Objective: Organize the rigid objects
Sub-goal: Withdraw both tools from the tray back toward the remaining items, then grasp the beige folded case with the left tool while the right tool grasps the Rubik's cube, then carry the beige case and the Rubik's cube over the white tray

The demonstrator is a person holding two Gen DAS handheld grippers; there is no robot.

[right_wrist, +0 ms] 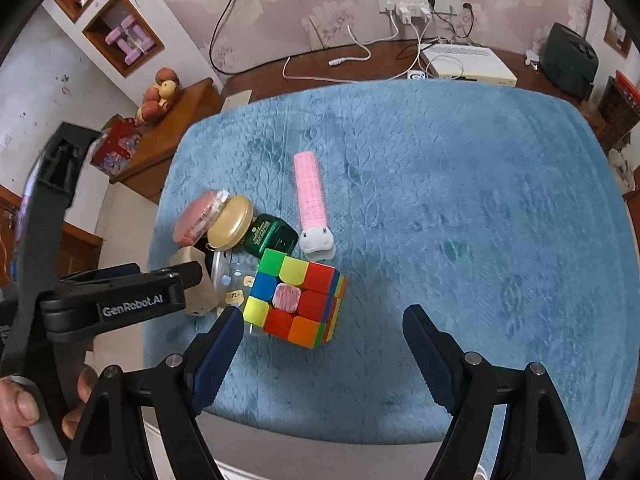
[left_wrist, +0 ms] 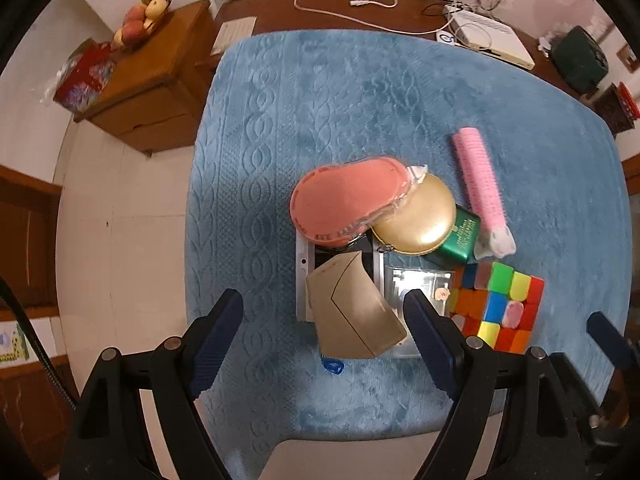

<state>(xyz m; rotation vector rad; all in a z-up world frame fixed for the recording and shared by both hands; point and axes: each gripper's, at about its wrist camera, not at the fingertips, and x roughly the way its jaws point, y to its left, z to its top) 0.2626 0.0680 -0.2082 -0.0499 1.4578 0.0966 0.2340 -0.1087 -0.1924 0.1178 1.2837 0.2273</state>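
A heap of small items sits jumbled on the blue-covered surface point(left_wrist: 360, 100), waiting to be sorted. The left gripper point(left_wrist: 324, 312) points straight down over the heap's left end, jaws released and empty; the tan box point(left_wrist: 352, 312) lies between and just beyond them, likely the first pick, propped on a clear case point(left_wrist: 420, 280) beneath. Ahead of those jaws a pink case point(left_wrist: 344, 204) leans on a gold compact point(left_wrist: 416, 220), which overlaps a green tin point(left_wrist: 460, 236). A hand point(right_wrist: 20, 408) grips the left tool's handle at the right-wrist view's lower left edge. To the right, the cube point(right_wrist: 298, 300) rests tilted against the clear case, just inside the left jaw of the right gripper point(right_wrist: 324, 320). That tool tilts steeply downward, jaws released, nothing between them but bare cloth and the cube's corner. Farther ahead the pink roller point(right_wrist: 310, 190) lies apart from the heap, its white end near the tin.
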